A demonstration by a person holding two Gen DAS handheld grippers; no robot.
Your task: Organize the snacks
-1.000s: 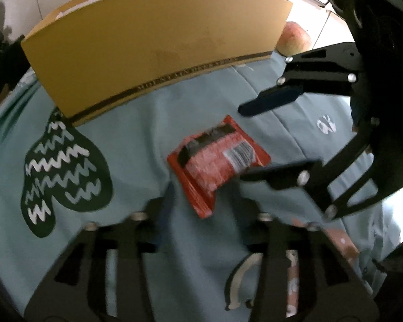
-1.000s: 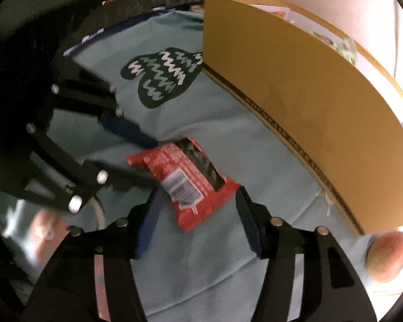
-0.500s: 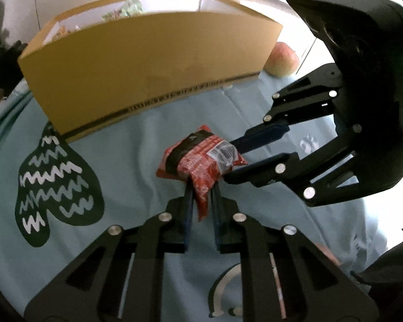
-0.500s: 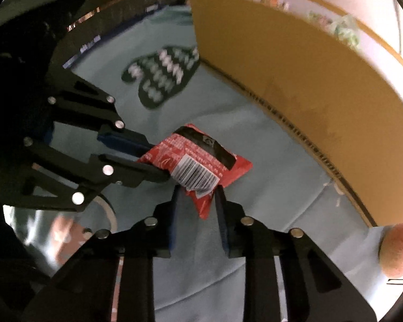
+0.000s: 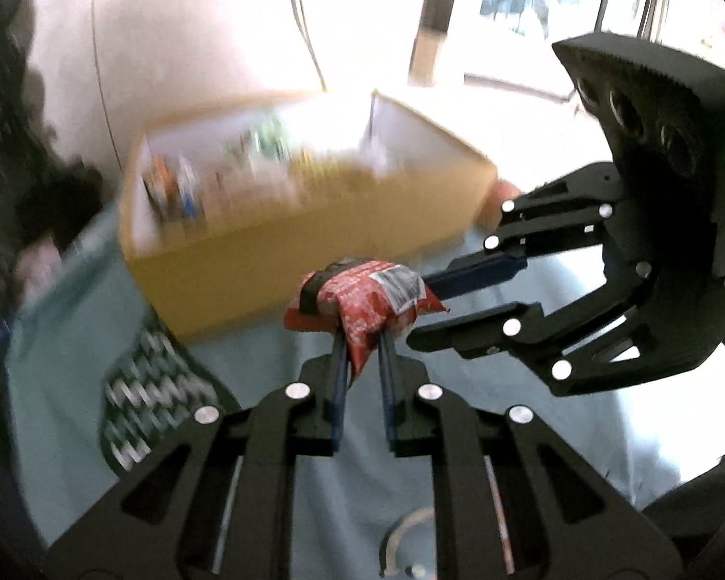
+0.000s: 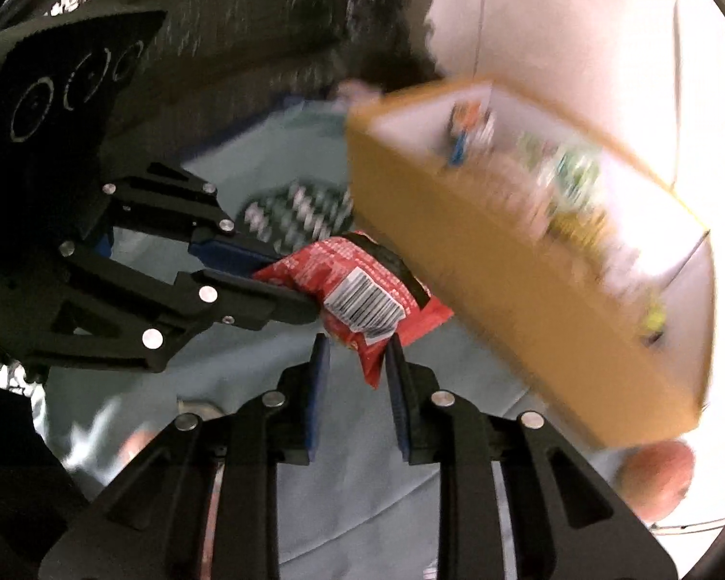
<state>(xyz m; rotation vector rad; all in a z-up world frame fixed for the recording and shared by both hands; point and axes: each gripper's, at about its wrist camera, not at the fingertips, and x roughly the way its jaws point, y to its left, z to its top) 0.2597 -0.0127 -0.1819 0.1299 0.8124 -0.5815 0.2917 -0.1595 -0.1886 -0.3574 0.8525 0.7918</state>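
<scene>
The red snack packet [image 5: 362, 304] is pinched at adjacent edges by the left gripper [image 5: 362, 353] and right gripper [image 6: 355, 353], above the tablecloth [image 5: 72, 338], short of the cardboard box [image 5: 246, 261]. If pulled apart, it could be torn.

No legible text in either view. The red snack packet [image 6: 362, 285] carries a white barcode panel, bars visible in the right wrist view but the digits under them too small to read; small white print covers the red face, unreadable. Same packet in the left wrist view [image 5: 362, 295]: barcode patch and print are blurred. The yellow cardboard box [image 6: 507, 290] is motion-blurred, so nothing printed on its wall can be read; packs inside it show only colour smears. The cloth [image 5: 275, 459] shows patterns, no lettering.
</scene>
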